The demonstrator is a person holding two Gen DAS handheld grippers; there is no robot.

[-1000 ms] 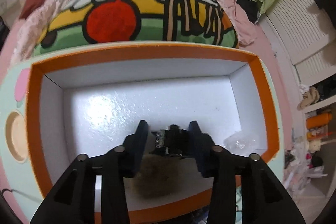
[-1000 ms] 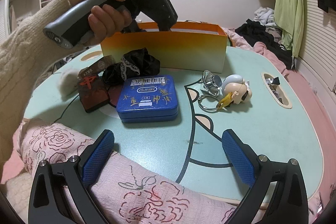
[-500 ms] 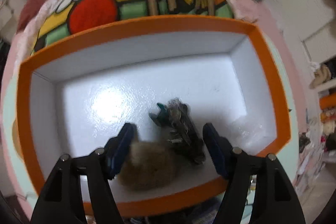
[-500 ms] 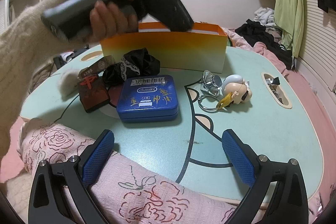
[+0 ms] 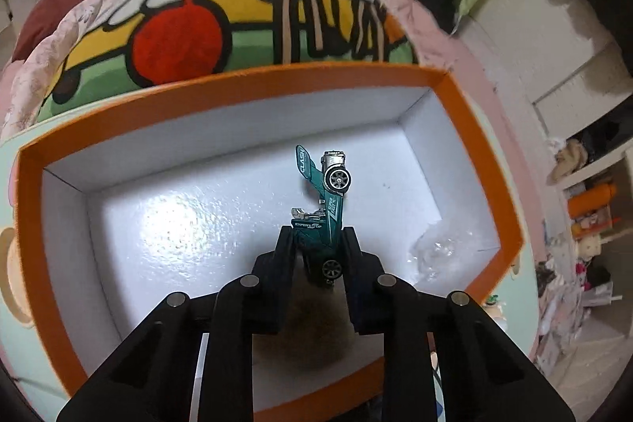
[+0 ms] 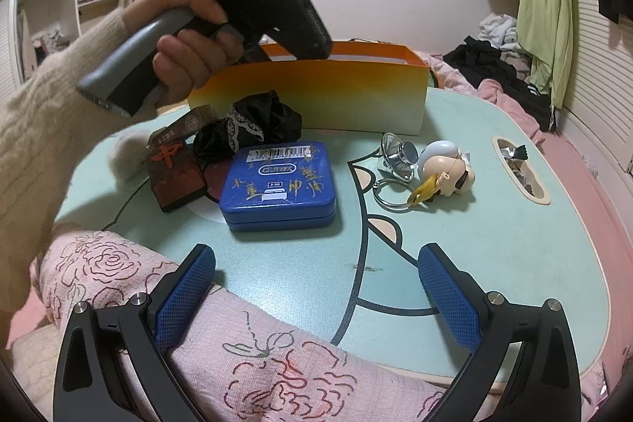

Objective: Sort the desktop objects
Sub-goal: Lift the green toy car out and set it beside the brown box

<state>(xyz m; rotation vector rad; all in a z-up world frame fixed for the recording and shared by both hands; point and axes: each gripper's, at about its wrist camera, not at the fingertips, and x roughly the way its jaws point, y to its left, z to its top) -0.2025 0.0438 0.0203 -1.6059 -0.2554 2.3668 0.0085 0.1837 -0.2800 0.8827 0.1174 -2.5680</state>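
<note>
- The pale green cartoon-printed tabletop spreads out ahead of my right gripper, whose blue-padded jaws stand wide apart with nothing between them, hovering over the near table edge and a pink rose-patterned cloth.
- The orange-rimmed cardboard box with a white inside lies directly below my left gripper; seen from my right gripper it stands at the far side of the table, behind everything else.
- My left hand, in a cream knitted sleeve, holds the left gripper tipped down over that box.
- The blue rectangular tin sits straight ahead of my right gripper, towards its left jaw.
- A crumpled black lace-trimmed cloth and a dark red box with a red character lie beyond the tin, further left.
- A small white-and-tan figurine head on a metal key ring rests ahead towards my right jaw, just beside a shiny metal funnel-shaped piece.
- The small teal toy racing car is pinched nose-down between my left gripper's jaws, which have just been closing onto it; its tail wing and chrome wheel stick out past the fingertips, above the box floor.
- A brown fuzzy pompom lies in the box under my left gripper.
</note>
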